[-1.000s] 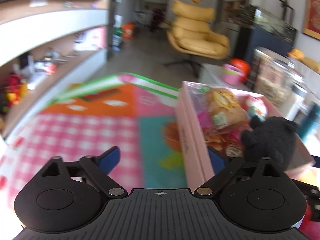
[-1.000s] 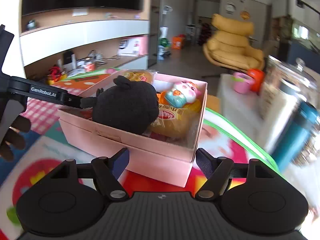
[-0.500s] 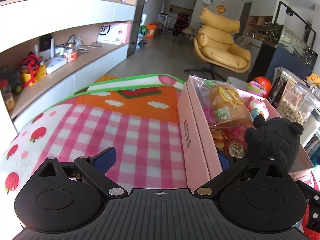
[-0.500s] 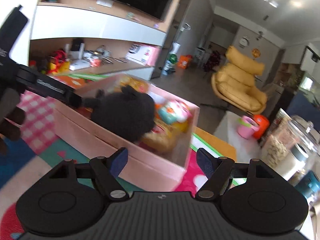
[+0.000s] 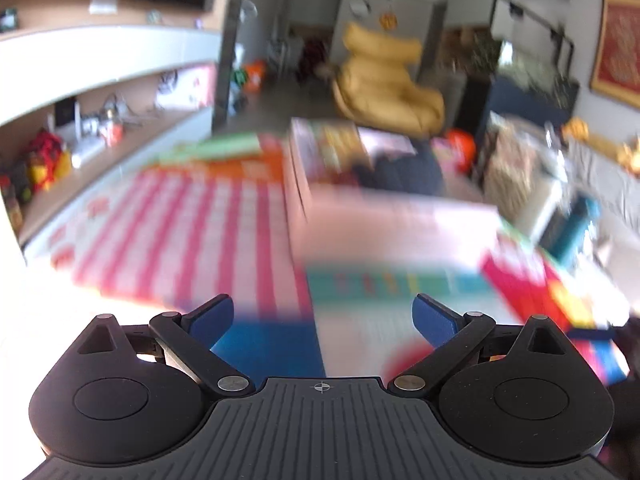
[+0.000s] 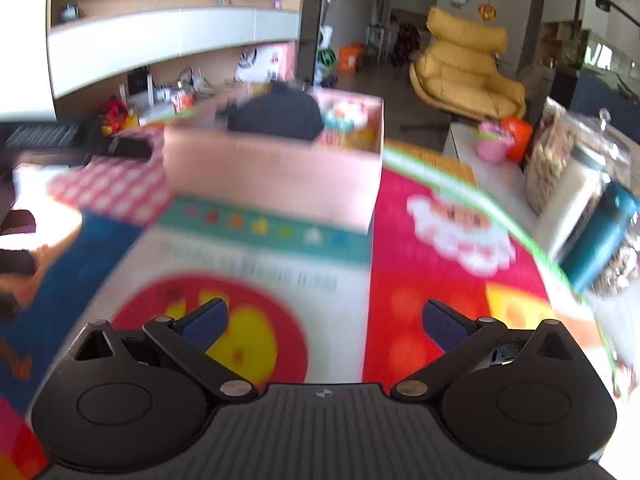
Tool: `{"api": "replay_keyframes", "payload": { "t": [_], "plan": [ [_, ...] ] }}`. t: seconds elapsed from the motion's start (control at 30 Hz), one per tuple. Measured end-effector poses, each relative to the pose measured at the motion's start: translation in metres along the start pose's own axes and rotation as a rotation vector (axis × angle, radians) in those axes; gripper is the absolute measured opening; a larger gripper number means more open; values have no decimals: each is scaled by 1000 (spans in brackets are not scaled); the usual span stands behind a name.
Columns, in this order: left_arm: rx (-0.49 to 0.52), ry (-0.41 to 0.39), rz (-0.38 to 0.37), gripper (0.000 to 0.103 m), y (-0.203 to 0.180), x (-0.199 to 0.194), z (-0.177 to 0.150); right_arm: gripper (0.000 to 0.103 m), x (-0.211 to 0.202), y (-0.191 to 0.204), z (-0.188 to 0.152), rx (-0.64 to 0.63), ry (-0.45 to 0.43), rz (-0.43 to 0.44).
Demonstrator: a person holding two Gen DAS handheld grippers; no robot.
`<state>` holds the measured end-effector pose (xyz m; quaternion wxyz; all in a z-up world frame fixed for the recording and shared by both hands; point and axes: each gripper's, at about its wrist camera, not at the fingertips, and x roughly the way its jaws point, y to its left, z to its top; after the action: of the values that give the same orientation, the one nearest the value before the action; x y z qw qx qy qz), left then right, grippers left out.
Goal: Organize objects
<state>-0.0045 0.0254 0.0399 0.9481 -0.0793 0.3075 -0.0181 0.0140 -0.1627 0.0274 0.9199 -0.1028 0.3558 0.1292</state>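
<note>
Living-room play mat [image 6: 440,240]: pink box [image 6: 280,176] packed; your left gripper [image 5: 322,316] and right gripper [image 6: 324,320] jaws released, empty—seek any remaining object.

Motion blur smears pink box [image 5: 384,216]; its contents unreadable

Pink rectangular cardboard box [image 6: 276,178]: on the colourful printed play mat [image 6: 440,264], ahead of both wrist cameras. Black plush toy [image 6: 280,118]: inside the box, left of a small pastel figurine [image 6: 348,116]. Yellow padded lounge chair [image 6: 464,68]: behind the box. Clear lidded jar [image 6: 600,148]: right of the mat.
</note>
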Motion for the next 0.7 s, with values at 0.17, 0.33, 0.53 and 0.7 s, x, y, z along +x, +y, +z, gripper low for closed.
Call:
{"api": "replay_keyframes", "payload": {
  "t": [0.17,0.33,0.53,0.7],
  "plan": [
    [57,37,90,100,-22,-2,-37,103,1,-5,-14,101,8,2],
    [111,13,143,101,-32,5,-43,103,-1,-11,-28,112,-61,36],
    [104,15,140,101,-32,3,-40,103,-3,-8,-28,109,-72,13],
    [105,15,143,101,-32,2,-41,103,-1,-13,-30,136,-101,24]
  ]
}}
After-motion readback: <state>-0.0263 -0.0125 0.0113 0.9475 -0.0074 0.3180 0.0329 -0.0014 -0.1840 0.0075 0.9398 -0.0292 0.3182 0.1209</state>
